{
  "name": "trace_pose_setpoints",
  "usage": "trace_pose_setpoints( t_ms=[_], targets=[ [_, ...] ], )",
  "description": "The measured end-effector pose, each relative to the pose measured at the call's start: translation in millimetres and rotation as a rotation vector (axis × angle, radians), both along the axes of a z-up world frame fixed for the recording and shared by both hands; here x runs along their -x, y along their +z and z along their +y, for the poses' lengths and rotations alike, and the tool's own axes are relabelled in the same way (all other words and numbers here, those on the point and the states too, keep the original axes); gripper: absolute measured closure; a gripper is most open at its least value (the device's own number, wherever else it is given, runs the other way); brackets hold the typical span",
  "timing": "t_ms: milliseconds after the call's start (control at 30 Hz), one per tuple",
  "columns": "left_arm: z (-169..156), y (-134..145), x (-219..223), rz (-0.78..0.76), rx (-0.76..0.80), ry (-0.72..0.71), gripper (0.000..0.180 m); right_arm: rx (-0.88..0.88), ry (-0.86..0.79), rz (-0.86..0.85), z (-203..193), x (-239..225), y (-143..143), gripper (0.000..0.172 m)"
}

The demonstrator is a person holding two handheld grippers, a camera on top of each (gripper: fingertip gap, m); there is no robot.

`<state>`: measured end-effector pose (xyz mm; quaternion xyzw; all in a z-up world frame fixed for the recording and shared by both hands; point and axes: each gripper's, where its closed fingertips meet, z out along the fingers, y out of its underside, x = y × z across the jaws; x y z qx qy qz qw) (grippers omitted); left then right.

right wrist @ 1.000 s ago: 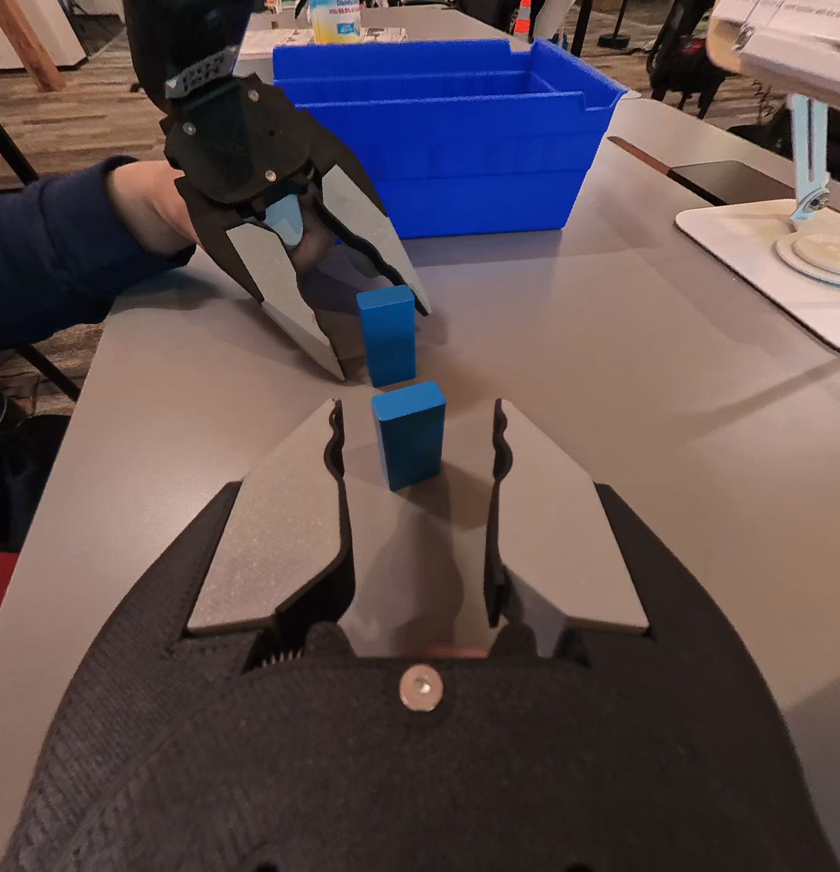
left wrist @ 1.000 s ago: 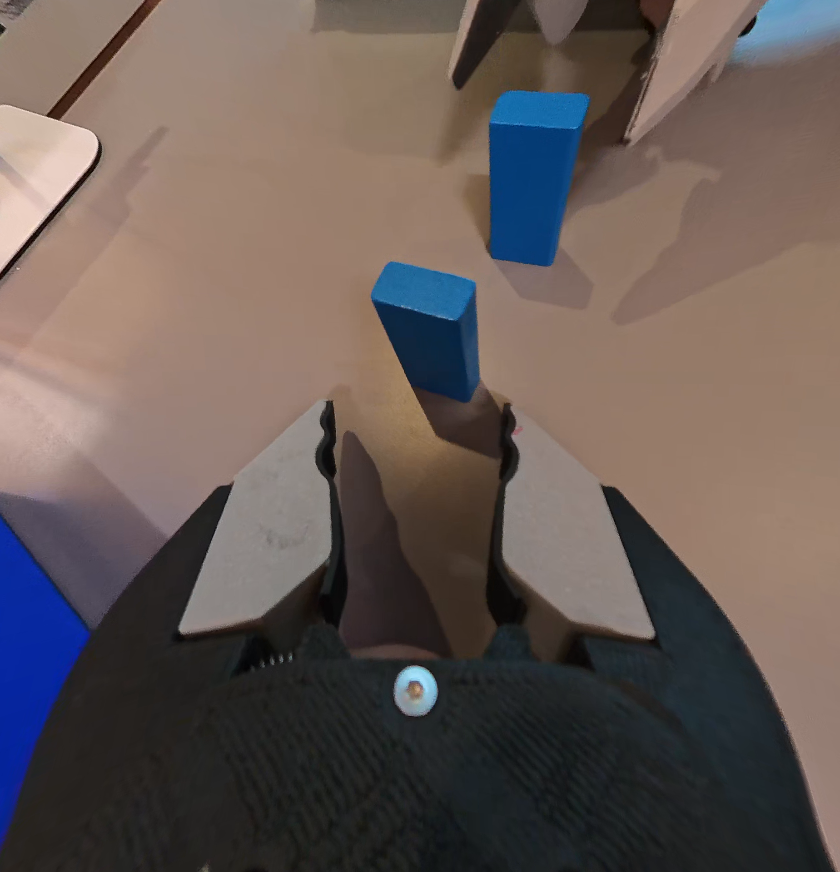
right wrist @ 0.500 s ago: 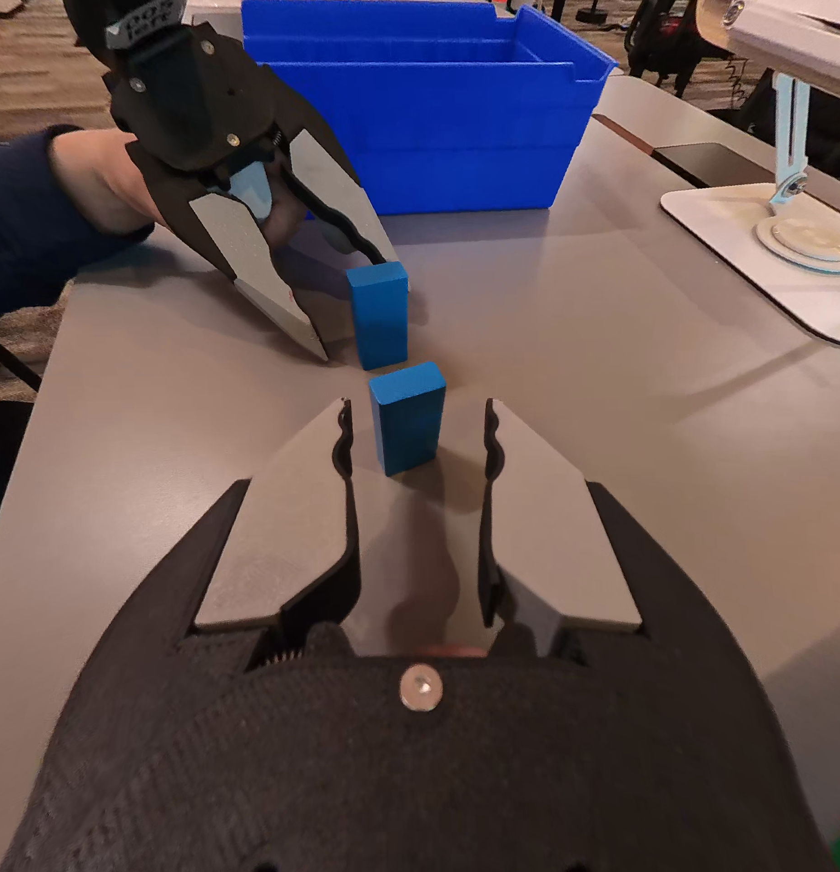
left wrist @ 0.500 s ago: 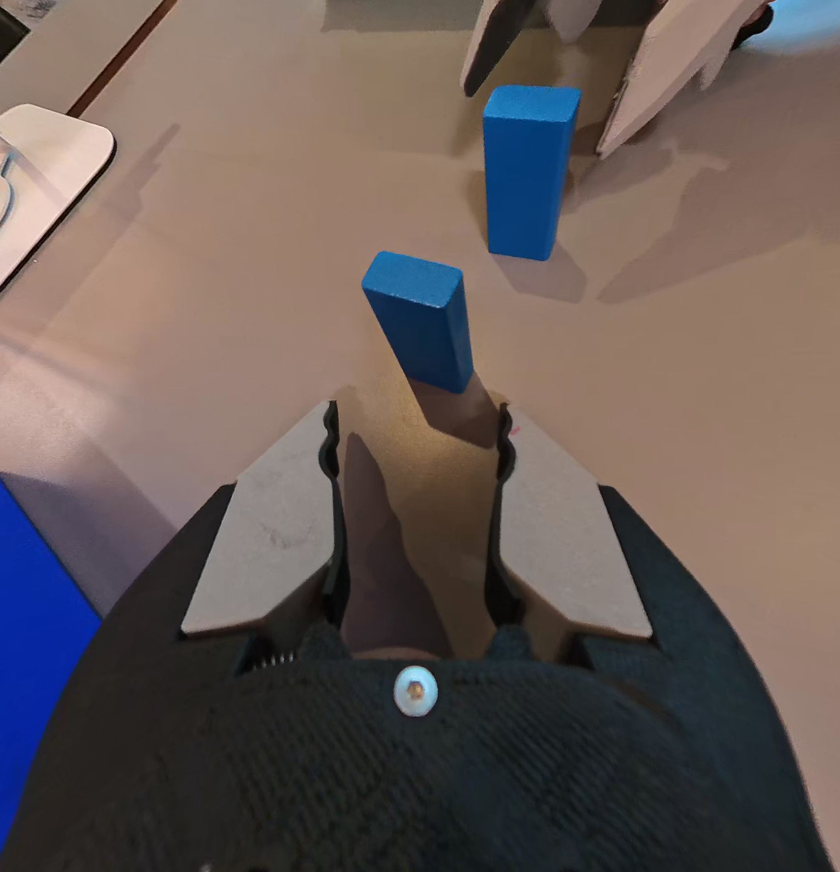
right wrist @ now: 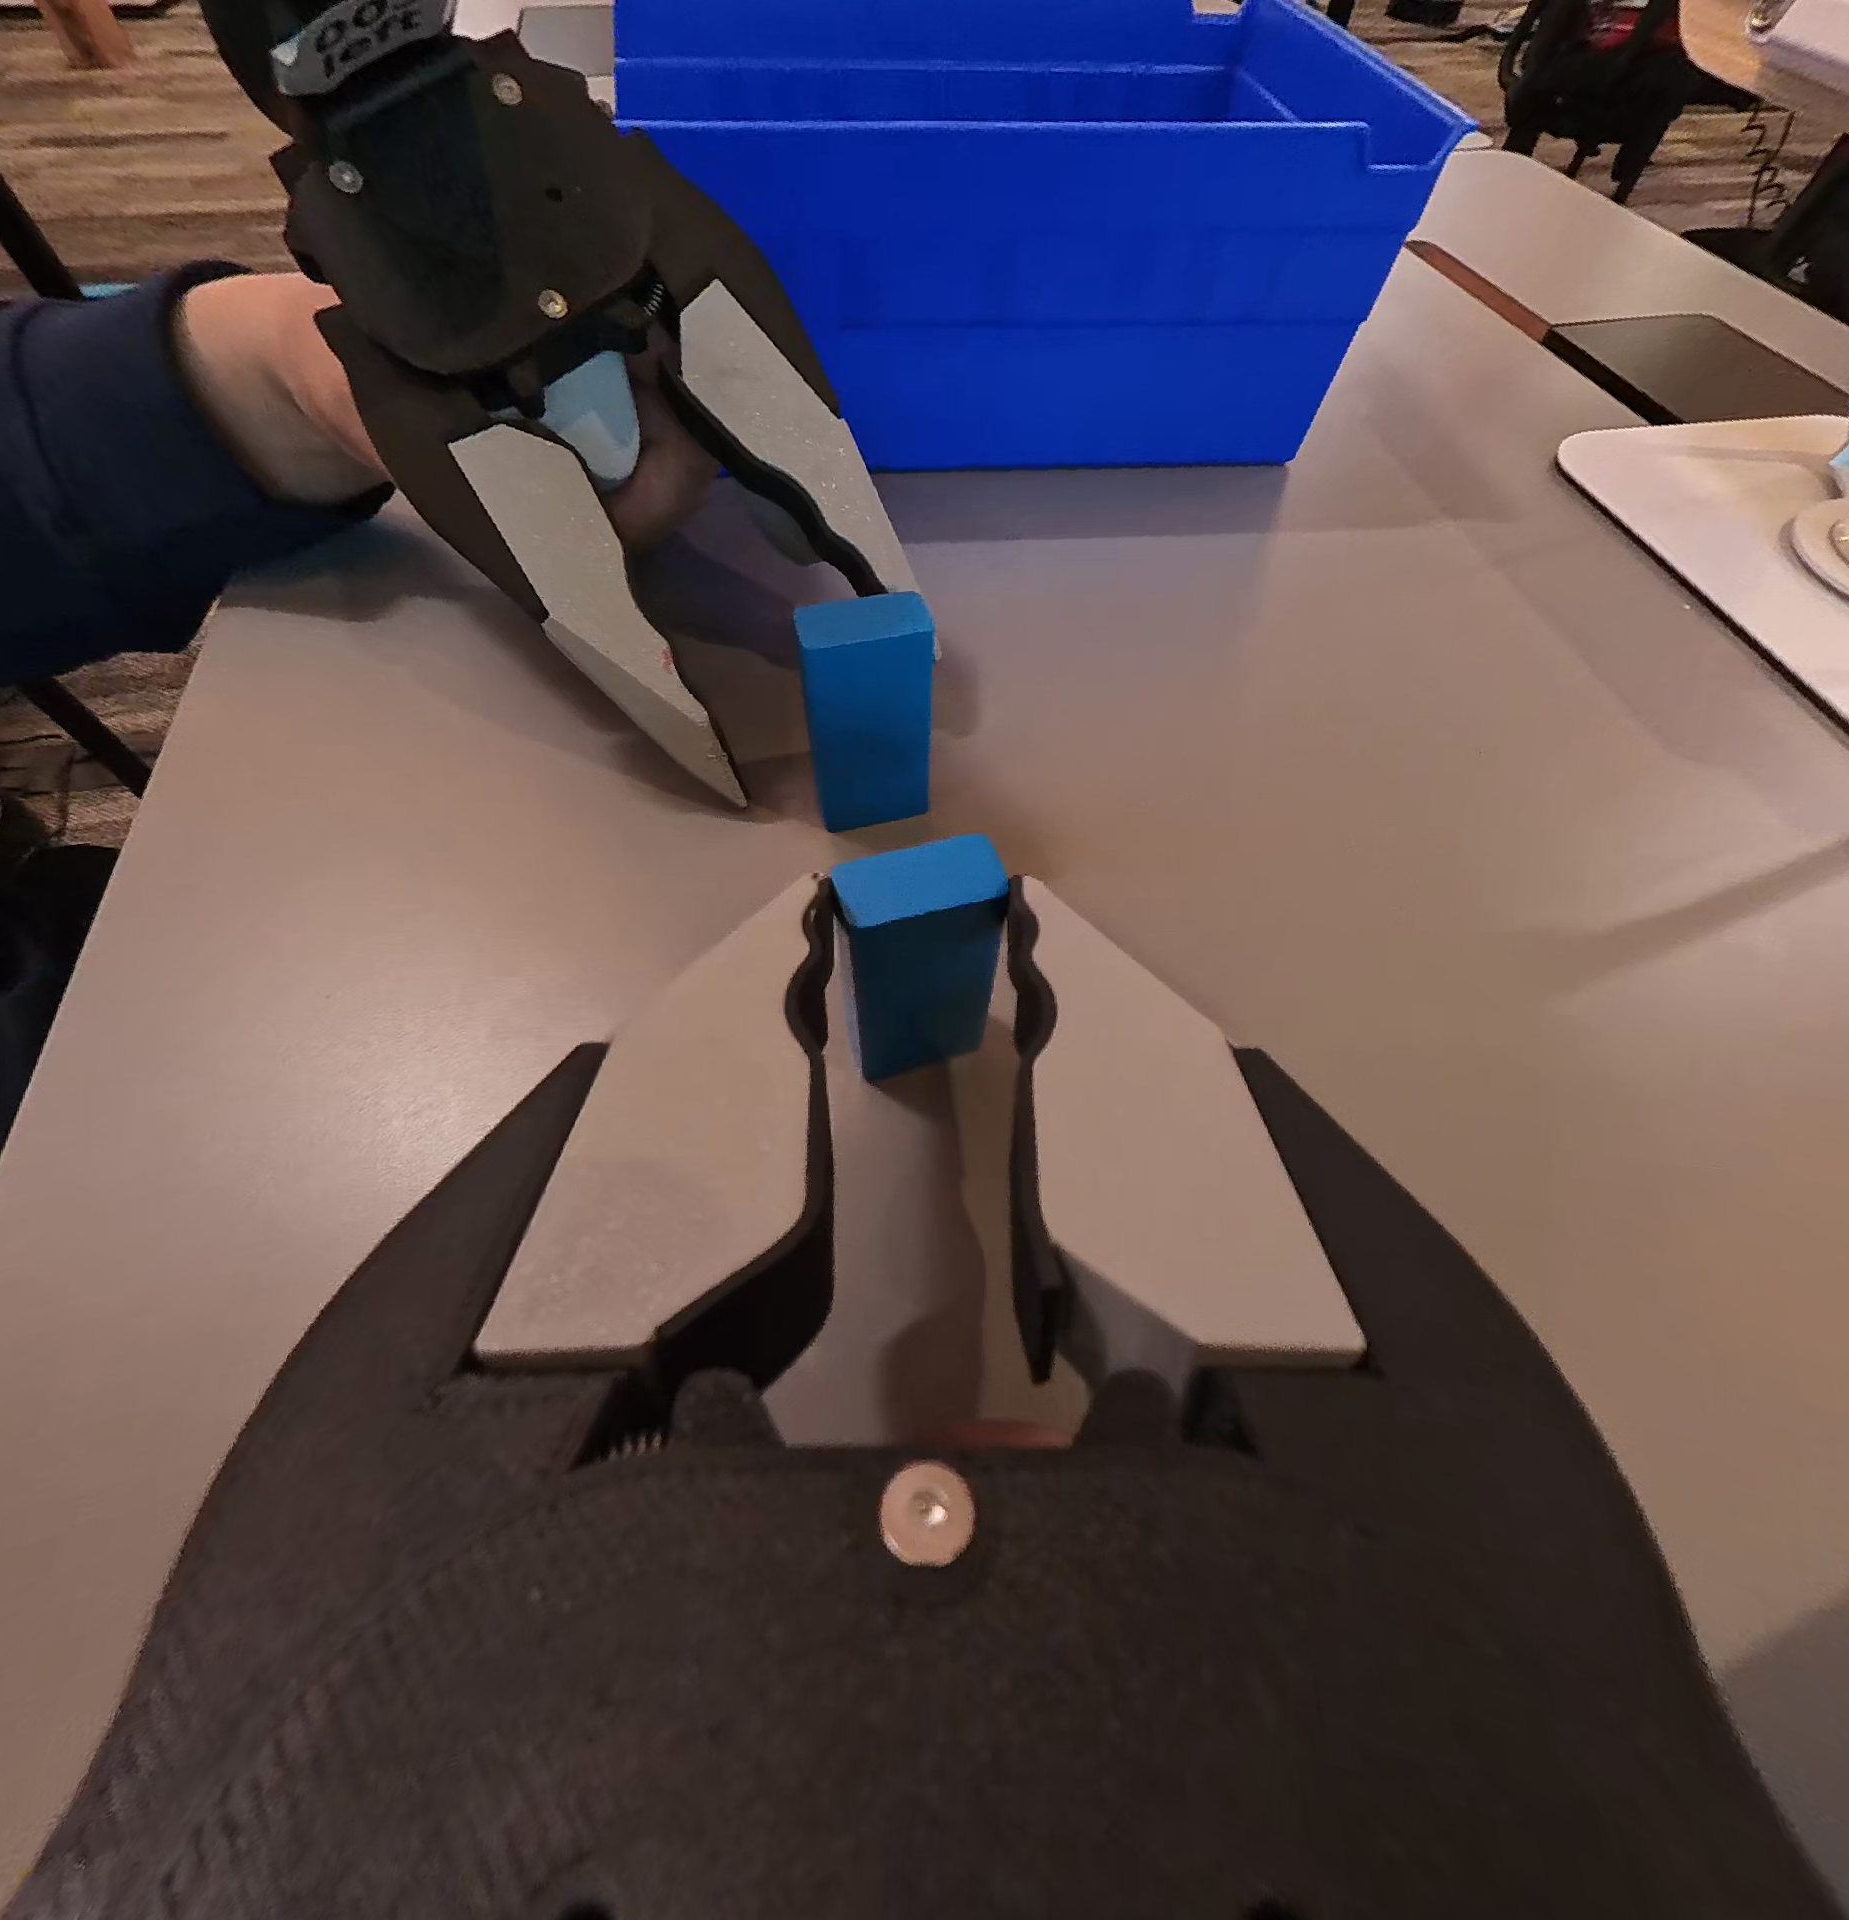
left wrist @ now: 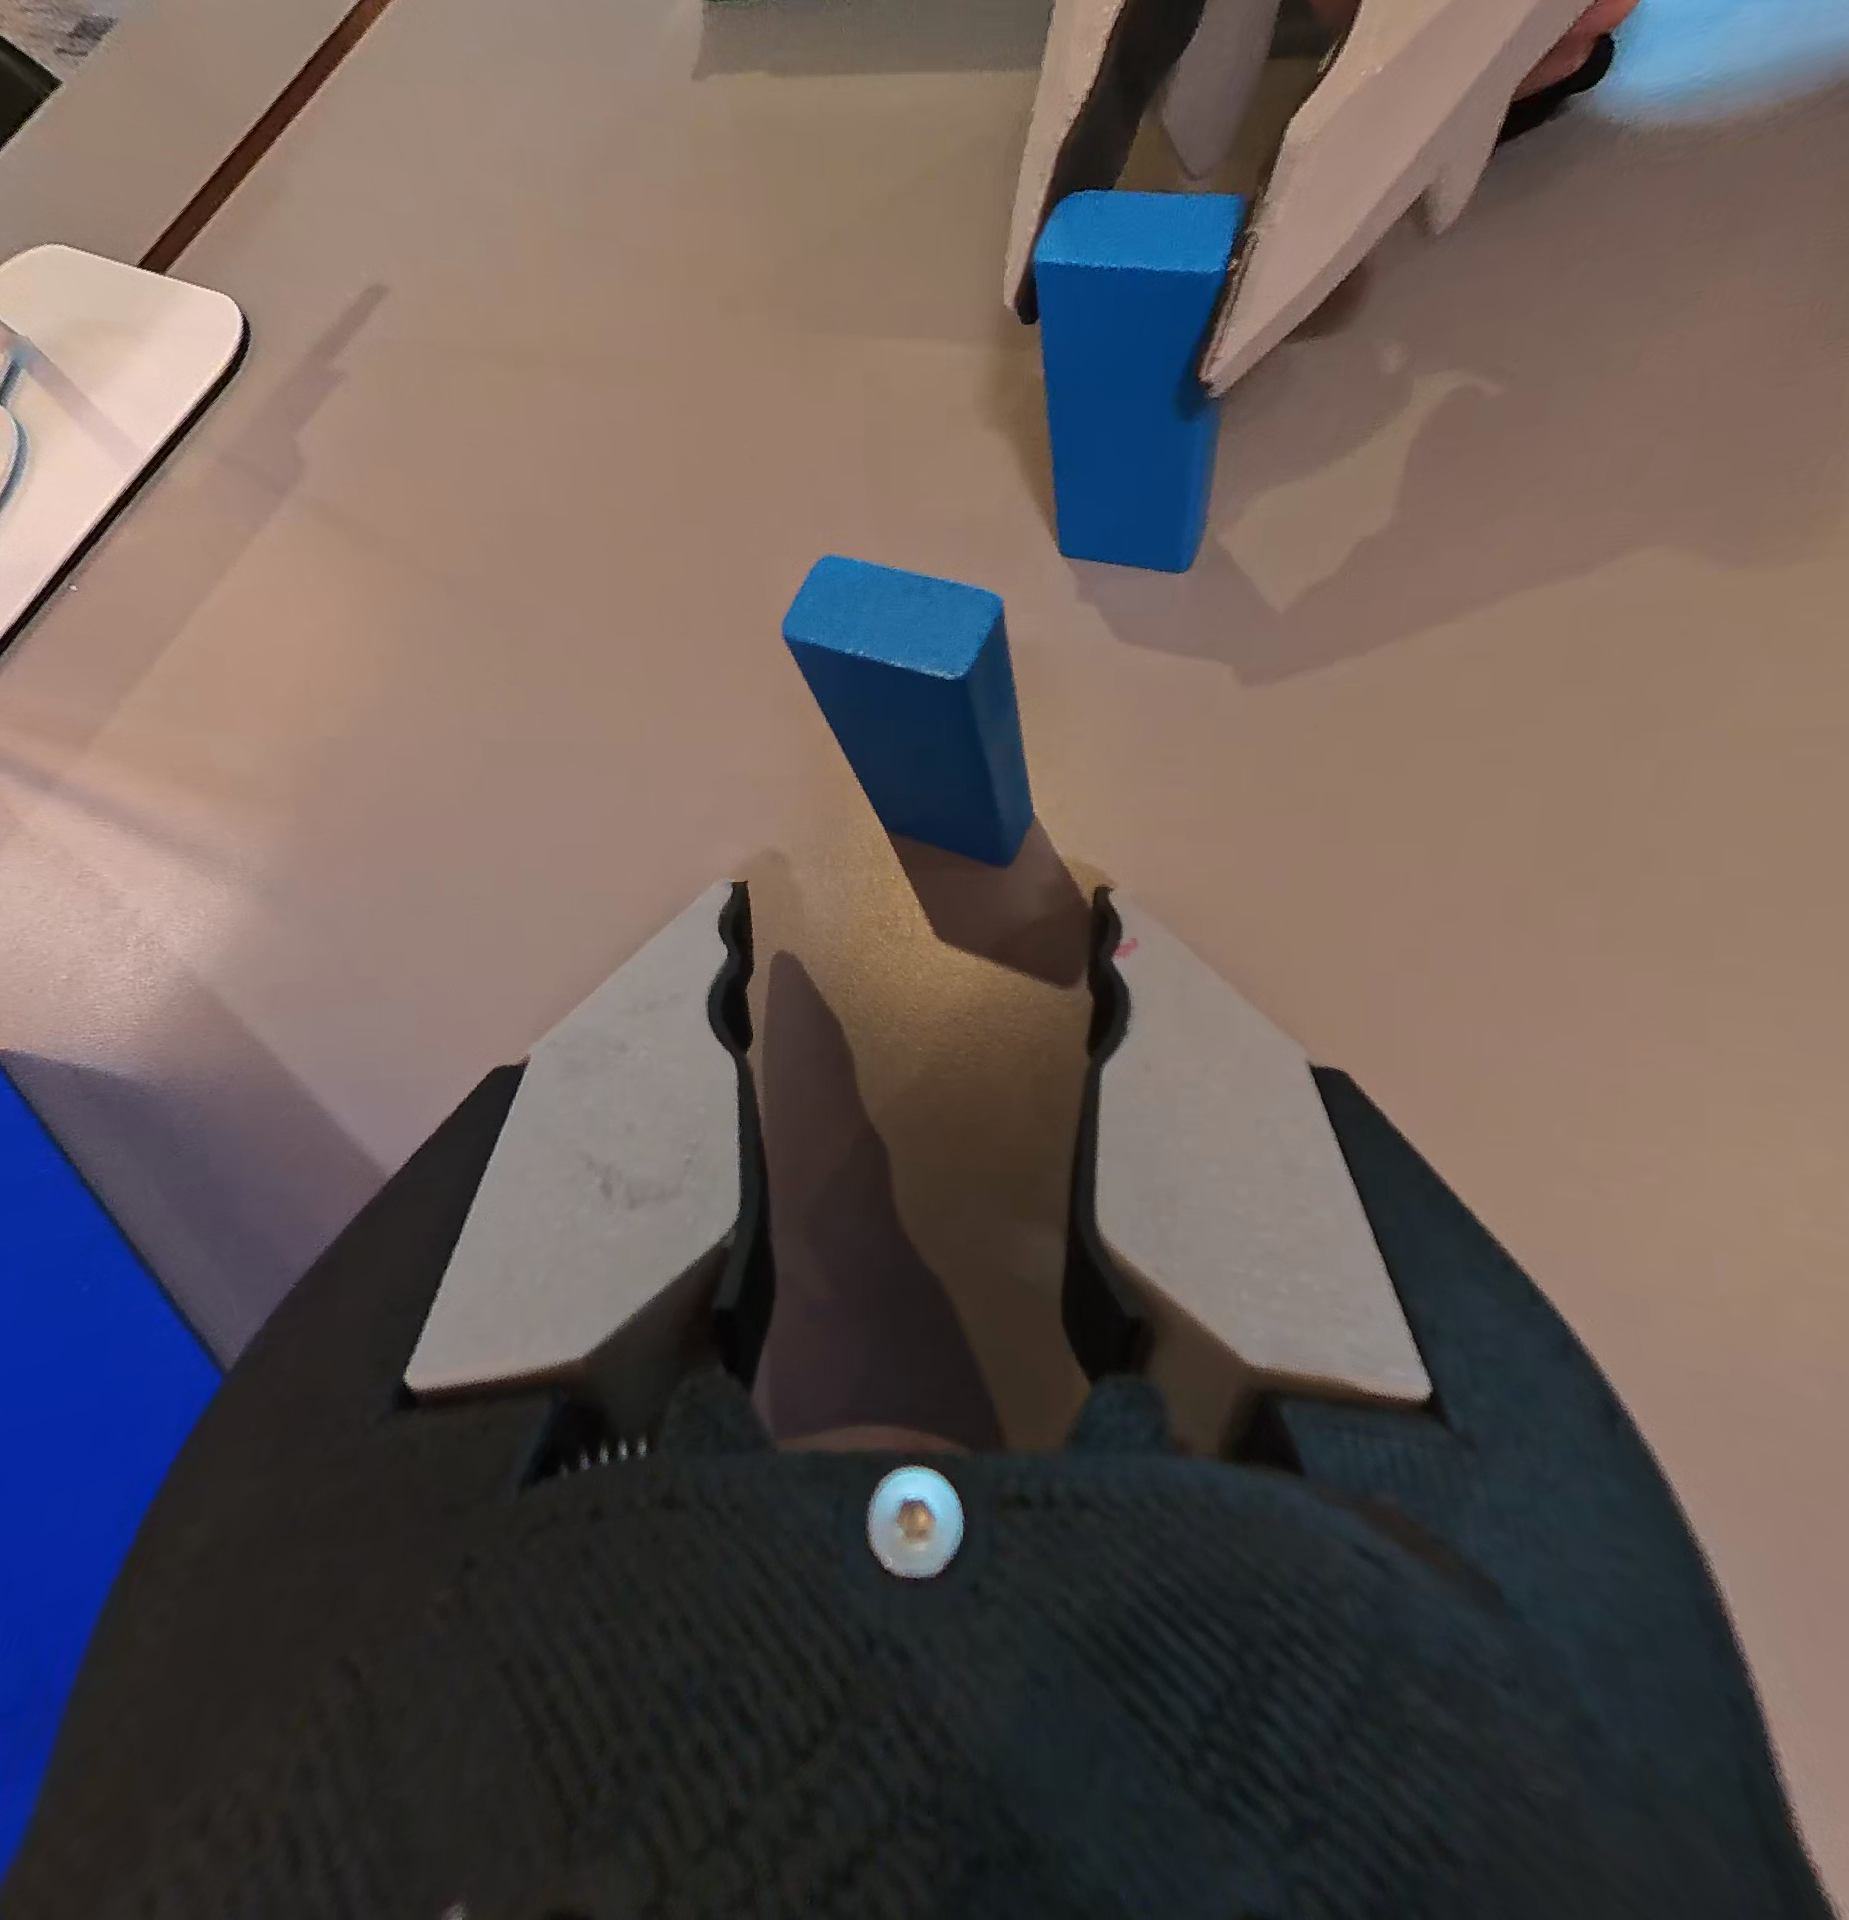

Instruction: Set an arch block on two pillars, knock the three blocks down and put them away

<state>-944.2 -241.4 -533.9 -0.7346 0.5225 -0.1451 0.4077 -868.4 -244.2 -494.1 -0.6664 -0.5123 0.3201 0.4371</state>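
Blue wooden pillars stand upright on the grey tabletop (left wrist: 484, 623) in the left wrist view: the near pillar (left wrist: 915, 717) just ahead of the left tool (left wrist: 918, 914), whose fingers stand apart with nothing between them, and the far pillar (left wrist: 1128, 384) beyond it, its top flanked by the two pale fingers of the right tool (left wrist: 1122, 301), which lie against its sides. A white base plate (left wrist: 89, 374) sits at the left edge, and a corner of a blue bin (left wrist: 26, 1351) shows at lower left. In the right wrist view, the right tool (right wrist: 918, 914) is clamped on the upper part of one blue pillar (right wrist: 920, 966), both dark pads against its narrow sides, its foot on the tabletop (right wrist: 1419, 831). The other pillar (right wrist: 868, 717) stands just behind it, apart from it, near the spread fingertips of the left tool (right wrist: 806, 717), held by a hand (right wrist: 265, 405) in a dark sleeve. The blue bin (right wrist: 1055, 312) stands farther back.
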Motion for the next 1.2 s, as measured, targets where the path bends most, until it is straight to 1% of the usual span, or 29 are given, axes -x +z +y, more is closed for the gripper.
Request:
trace_pose_setpoints(
  t_ms=[433,500,667,767,833,900,967,1033,1100,1200],
  targets=[
    [-2,0,-1,0.004,-0.014,-0.007,0.12,-0.018,-0.029,-0.003,3,-4,1,0.141],
    [-2,0,-1,0.005,-0.016,-0.008,0.119,-0.013,-0.027,0.004,2,-3,1,0.139],
    [-2,0,0,0.005,-0.017,-0.001,0.119,-0.001,-0.038,0.025,3,-3,4,0.12],
    [-2,1,0,0.008,-0.033,0.017,0.119,-0.005,-0.032,0.044,1,-2,8,0.118],
    [0,6,1,-0.008,-0.069,0.064,0.117,-0.014,-0.032,0.055,0,-2,11,0.117],
    [-5,18,0,-0.071,-0.1,0.11,0.118,-0.012,-0.029,0.07,-2,-2,14,0.117],
    [-21,30,1,-0.135,-0.067,0.131,0.12,-0.018,-0.031,0.068,-3,-2,14,0.116],
    [-35,52,5,-0.184,-0.046,0.139,0.119,-0.024,-0.03,0.072,-3,-2,16,0.116],
    [-48,89,16,-0.229,-0.084,0.137,0.111,-0.027,-0.028,0.074,-3,-1,17,0.116],
    [-57,153,52,-0.314,-0.172,0.161,0.114,-0.03,-0.029,0.075,-4,-2,17,0.116]
  ],
)
